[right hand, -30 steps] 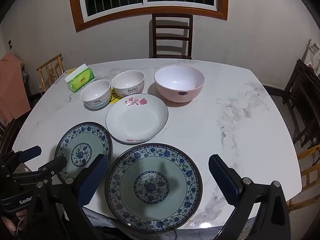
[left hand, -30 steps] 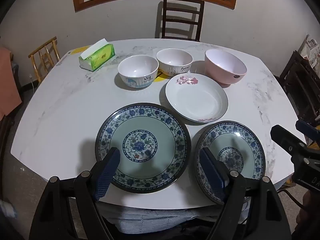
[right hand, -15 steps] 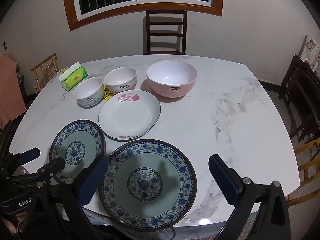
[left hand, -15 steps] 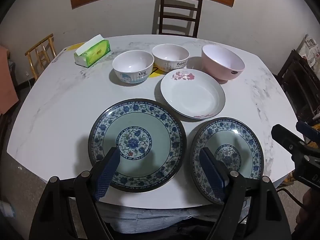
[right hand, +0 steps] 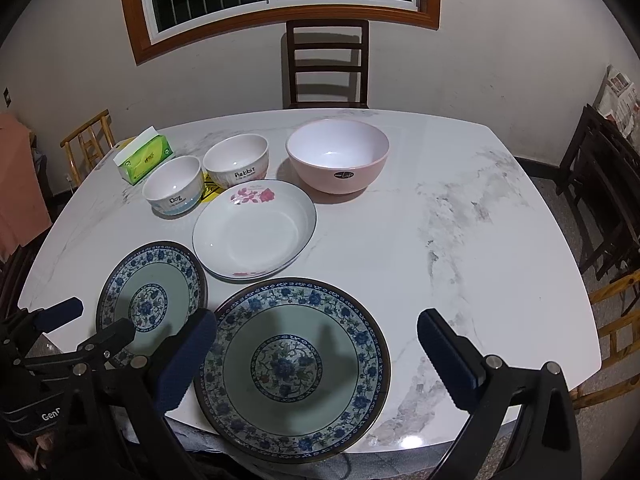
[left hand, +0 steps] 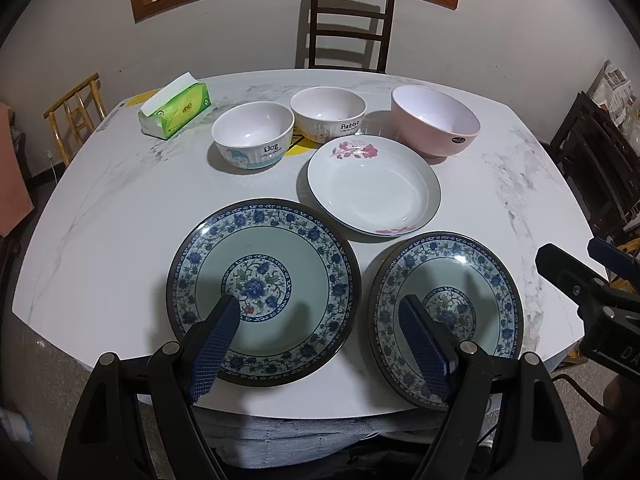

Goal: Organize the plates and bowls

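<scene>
Bowls marked Dog [left hand: 252, 136] and Rabbit [left hand: 328, 114] and a pink bowl [left hand: 435, 126] stand empty at the far side of the surface [left hand: 120, 208]. Nearer me lie an empty white rose plate [left hand: 374, 186] and two blue-patterned plates [left hand: 264, 292] [right hand: 152, 286]. My left tongs [left hand: 320, 340] and right tongs [right hand: 316, 356] hang spread apart, gripping nothing.

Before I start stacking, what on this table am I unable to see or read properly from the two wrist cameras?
- Near rim of the right blue plate: left wrist view, covered by a gripper finger.
- Near rim of the left blue plate: right wrist view, behind the left gripper.
- Label on the pink bowl: too small to read in both views.
- Undersides of all dishes: hidden against the table.
</scene>
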The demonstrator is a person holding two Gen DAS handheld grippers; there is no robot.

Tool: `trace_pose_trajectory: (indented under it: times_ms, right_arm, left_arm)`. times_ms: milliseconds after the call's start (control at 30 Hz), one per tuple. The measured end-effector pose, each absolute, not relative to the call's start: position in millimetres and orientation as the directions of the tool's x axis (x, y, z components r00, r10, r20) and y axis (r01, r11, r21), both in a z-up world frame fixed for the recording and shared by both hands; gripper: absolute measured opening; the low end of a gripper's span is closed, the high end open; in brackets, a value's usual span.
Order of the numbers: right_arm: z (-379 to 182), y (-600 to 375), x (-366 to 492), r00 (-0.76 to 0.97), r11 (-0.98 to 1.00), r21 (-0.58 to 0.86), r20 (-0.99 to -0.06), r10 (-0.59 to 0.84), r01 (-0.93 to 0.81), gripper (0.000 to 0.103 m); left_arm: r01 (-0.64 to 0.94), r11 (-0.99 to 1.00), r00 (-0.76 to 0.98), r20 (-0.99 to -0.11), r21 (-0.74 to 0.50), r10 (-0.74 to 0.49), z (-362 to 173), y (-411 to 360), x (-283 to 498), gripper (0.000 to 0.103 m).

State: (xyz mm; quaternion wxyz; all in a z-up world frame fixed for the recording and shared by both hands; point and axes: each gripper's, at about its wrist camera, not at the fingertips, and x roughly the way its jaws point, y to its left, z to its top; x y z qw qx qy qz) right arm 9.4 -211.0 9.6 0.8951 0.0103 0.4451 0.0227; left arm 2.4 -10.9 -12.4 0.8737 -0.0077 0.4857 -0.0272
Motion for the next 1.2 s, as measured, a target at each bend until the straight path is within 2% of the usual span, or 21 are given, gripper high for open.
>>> trace_pose_trajectory:
  times_ms: [1200]
  right_arm:
    - [4.1,-212.6,8.3,0.596,0.998,0.058,-0.801,0.063,-0.028,0.103]
  left_arm:
    - [0.039,0.999,0.525,-0.850,-0.039,-0.053,-18.4,-15.6,0.5,0.079]
